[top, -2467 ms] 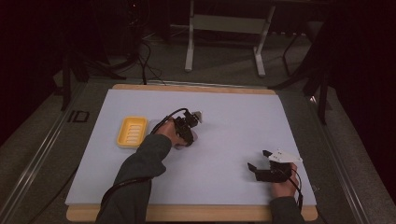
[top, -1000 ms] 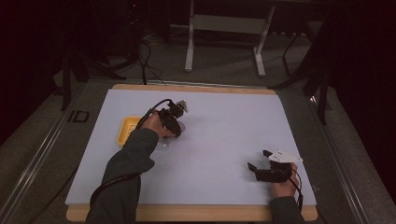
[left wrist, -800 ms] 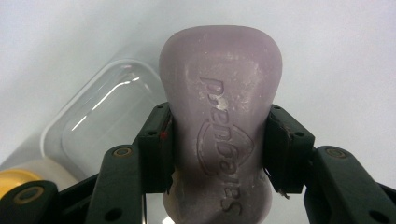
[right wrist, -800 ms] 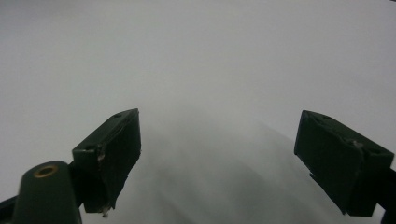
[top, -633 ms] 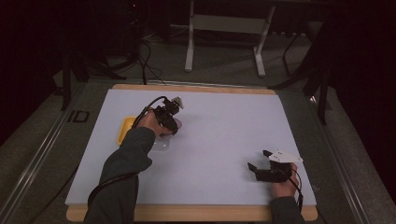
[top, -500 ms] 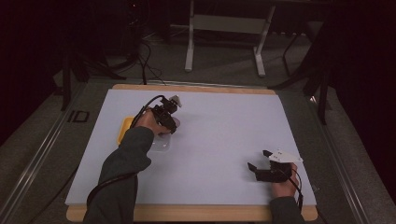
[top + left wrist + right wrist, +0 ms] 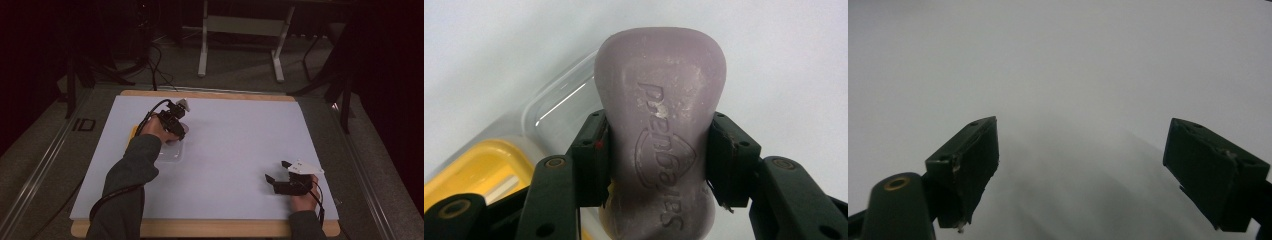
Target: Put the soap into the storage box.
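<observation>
A bar of pale purple soap (image 7: 659, 145) sits clamped in the left claw (image 7: 659, 165), the two black jaws pressing on its narrow waist from either side. In the left gripper view the bar stands up lengthwise between the pads, its rounded end reaching well past the fingertips and its stamped face turned toward the camera. Below and behind the soap lies a clear plastic lid (image 7: 559, 107), and just beside that lid, at the lower left of the same view, a yellow soap dish (image 7: 479, 170).

From the high view, the left claw (image 7: 176, 125) hangs over the left half of the white desk (image 7: 240, 145), with the clear lid (image 7: 170, 152) lying flat on the surface just beneath the hand and the yellow dish (image 7: 134, 132) peeking out at the sleeve's edge.

The right claw (image 7: 280, 175) rests well apart, near the desk's front right corner. In the right gripper view its jaws stand wide, released, with bare white desk (image 7: 1073, 75) between them, the right claw (image 7: 1083, 170) grasping nothing.
</observation>
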Action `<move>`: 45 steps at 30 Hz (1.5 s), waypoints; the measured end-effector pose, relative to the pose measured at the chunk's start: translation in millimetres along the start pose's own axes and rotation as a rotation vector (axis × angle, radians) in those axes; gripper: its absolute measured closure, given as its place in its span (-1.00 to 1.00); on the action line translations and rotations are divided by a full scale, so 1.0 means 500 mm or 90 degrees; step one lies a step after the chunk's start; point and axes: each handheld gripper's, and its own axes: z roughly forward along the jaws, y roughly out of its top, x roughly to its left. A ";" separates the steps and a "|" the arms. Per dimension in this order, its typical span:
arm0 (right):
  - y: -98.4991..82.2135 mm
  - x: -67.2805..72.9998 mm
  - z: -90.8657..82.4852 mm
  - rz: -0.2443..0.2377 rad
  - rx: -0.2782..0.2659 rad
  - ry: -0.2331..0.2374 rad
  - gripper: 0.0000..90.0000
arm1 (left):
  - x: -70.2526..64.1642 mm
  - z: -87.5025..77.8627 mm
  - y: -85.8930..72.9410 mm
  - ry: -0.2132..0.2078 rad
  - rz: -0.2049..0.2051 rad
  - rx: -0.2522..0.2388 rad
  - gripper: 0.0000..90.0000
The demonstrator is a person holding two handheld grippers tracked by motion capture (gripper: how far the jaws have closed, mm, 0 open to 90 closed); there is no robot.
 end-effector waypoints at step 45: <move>0.000 0.000 -0.001 -0.004 -0.003 -0.003 -0.68 | 0.050 -0.022 -0.041 0.012 -0.028 -0.007 0.11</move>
